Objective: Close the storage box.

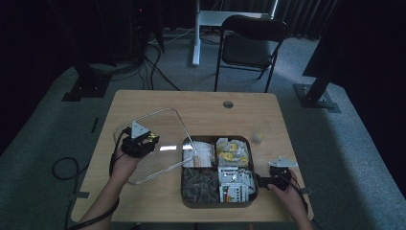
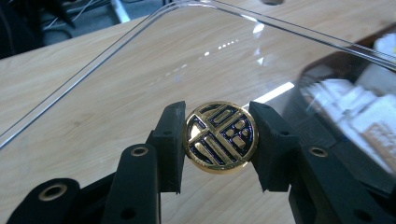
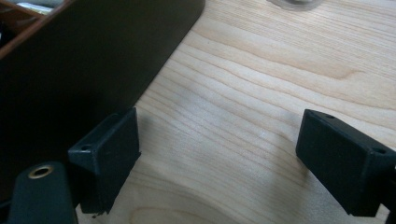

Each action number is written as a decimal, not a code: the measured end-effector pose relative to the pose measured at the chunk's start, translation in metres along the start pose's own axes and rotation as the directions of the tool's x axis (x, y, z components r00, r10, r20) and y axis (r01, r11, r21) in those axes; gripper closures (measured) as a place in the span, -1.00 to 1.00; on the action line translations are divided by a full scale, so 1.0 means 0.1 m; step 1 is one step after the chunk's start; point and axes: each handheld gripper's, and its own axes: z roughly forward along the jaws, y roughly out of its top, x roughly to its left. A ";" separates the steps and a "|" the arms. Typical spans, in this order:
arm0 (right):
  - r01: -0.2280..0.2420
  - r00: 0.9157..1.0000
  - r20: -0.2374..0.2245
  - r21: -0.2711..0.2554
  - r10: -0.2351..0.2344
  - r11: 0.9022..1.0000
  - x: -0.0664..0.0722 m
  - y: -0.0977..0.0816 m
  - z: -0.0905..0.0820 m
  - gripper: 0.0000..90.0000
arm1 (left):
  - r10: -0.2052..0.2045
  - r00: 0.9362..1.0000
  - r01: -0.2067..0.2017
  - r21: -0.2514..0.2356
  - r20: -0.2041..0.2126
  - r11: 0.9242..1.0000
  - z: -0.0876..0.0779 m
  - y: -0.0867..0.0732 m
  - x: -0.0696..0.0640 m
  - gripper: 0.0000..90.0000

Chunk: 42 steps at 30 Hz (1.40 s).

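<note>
A clear plastic lid [image 1: 158, 143] leans from the table up onto the left rim of a dark four-part box [image 1: 253, 165]. My left gripper [image 1: 152, 139] holds the lid by its round gold knob [image 2: 221, 136], which sits squeezed between the two black jaws; the lid [image 2: 154, 60] stretches away behind it. The box holds white and yellow packets and dark pieces. My right gripper [image 1: 262, 181] rests on the table at the box's right side, with its jaws wide apart and nothing between them; the dark box wall [image 3: 88, 60] is just left of its left jaw.
A small clear round object [image 1: 257, 138] lies on the wooden table [image 1: 201, 103] beyond the box's right corner. A cable hole [image 1: 228, 104] is near the far edge. A black folding chair [image 1: 249, 43] stands behind the table.
</note>
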 end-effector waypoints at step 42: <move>0.001 1.000 0.000 -0.001 -0.001 1.000 0.00 0.00 0.00 -0.71 | 0.168 0.959 -0.164 -0.036 0.230 0.986 0.16 0.49 -1.10 0.31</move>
